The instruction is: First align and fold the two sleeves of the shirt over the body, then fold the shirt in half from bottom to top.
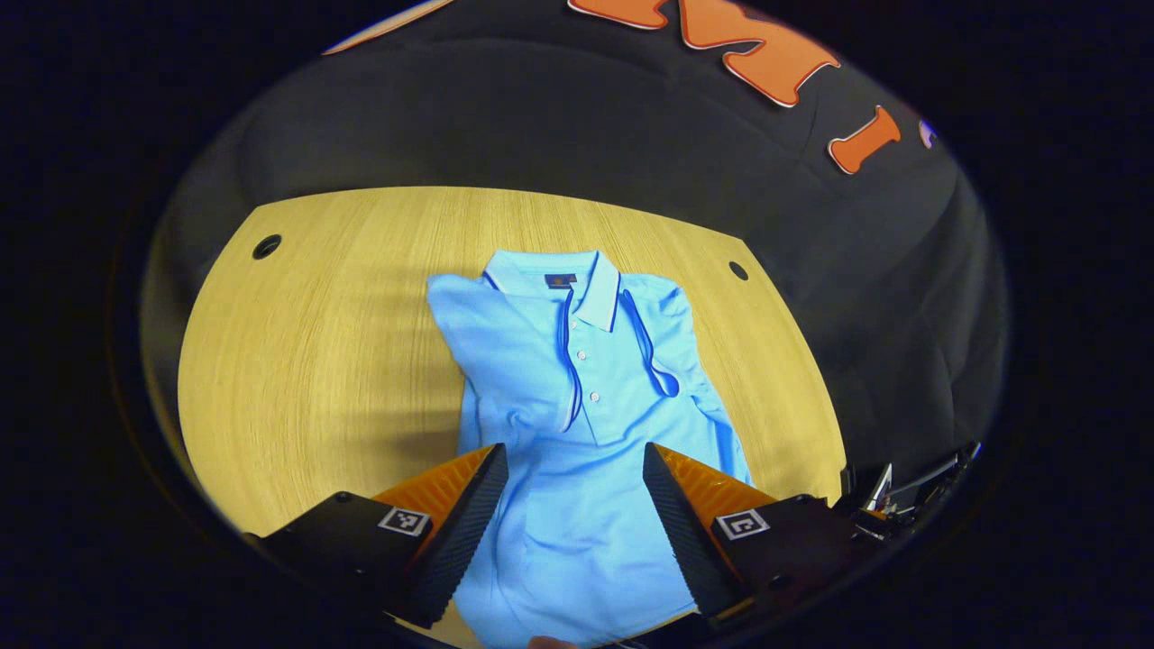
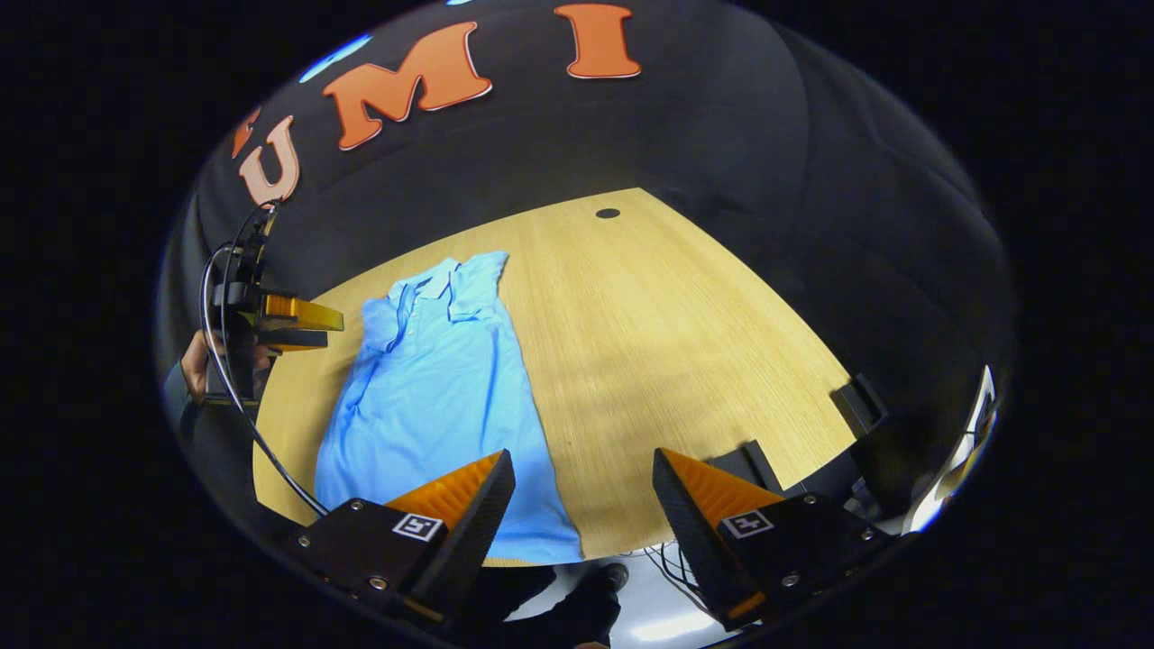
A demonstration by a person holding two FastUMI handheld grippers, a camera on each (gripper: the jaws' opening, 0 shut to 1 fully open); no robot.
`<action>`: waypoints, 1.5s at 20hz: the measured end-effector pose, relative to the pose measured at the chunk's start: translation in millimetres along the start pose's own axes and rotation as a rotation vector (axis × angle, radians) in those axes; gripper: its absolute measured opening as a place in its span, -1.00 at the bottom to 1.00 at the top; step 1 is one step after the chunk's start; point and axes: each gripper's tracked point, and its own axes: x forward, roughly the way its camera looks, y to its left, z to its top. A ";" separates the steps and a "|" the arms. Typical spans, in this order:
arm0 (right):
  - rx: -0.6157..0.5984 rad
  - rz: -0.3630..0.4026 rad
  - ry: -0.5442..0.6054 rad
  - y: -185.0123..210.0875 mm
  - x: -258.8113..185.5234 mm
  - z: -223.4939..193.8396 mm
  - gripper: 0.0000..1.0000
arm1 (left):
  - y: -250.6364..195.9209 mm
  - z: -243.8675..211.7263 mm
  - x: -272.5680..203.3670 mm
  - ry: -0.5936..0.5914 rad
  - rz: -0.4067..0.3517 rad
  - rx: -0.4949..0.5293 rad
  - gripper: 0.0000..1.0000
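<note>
We judge the main risk to be the bottom-to-top fold: lifting the hem unevenly could drag the 2 sleeves, which already appear folded over the body, out of line. The shirt [image 1: 577, 397] lies flat on the table [image 1: 315, 361], collar away from us. The left gripper [image 1: 575, 469] hovers wide open above the lower body, holding nothing; the right gripper [image 2: 584, 476] is likewise spread apart and empty, above the table beside the hem.

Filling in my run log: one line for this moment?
shirt: sleeves folded, flat on table | left gripper: open | right gripper: open | bottom fold pending
</note>
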 end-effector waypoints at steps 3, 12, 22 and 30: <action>-0.055 0.044 0.012 9.3 2.2 -5.4 0.93 | 7.4 -25.7 -30.3 -0.031 0.050 -0.001 0.99; -0.206 0.155 0.083 27.0 19.4 -49.0 0.93 | 25.3 -143.4 -89.6 -0.052 0.186 0.001 0.98; -0.261 0.164 0.113 37.4 35.3 -84.1 0.94 | 51.9 -252.0 -99.3 0.001 0.268 0.026 0.99; -0.303 0.160 0.127 41.5 50.5 -112.5 0.92 | 69.9 -286.6 -88.3 -0.006 0.322 0.056 0.99</action>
